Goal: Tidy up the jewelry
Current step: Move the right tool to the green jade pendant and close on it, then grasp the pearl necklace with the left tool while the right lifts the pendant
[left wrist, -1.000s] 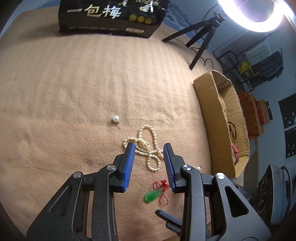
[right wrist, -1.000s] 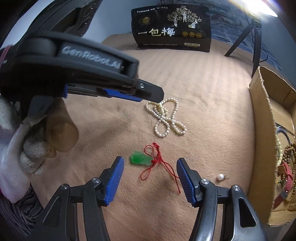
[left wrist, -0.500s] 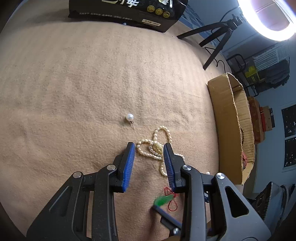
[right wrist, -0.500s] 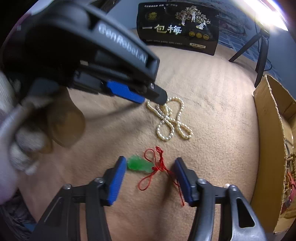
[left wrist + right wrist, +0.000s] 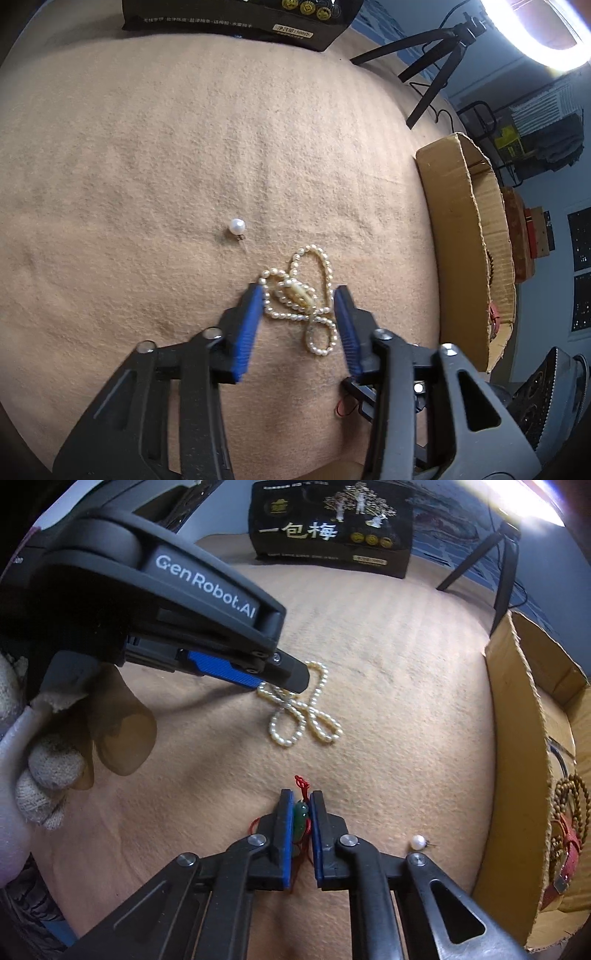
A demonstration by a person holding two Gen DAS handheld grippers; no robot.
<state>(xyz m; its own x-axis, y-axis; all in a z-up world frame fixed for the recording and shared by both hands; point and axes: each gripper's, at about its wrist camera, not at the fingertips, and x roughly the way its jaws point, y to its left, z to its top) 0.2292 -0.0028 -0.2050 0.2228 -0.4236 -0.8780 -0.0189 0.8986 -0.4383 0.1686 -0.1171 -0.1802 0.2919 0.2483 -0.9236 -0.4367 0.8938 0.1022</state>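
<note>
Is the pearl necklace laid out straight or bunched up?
Bunched up: the pearl necklace lies in crossed loops on the tan cloth, between the left gripper's open jaws.

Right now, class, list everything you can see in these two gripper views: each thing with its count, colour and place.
pearl necklace: one, cream, tangled on the cloth between the left gripper's open fingers
loose pearls: two, white, one beyond the necklace, one near the box
jade pendant: one, green on red cord, clamped in the right gripper
cardboard box: one, brown, at the cloth's right edge, holding brown beads
black bag: one, far edge
cloth: one, tan, under everything
tripod: one, black, far right
left gripper: black, blue pads, jaws just widened
right gripper: just closed
gloved hand: white, holding the left gripper
</note>
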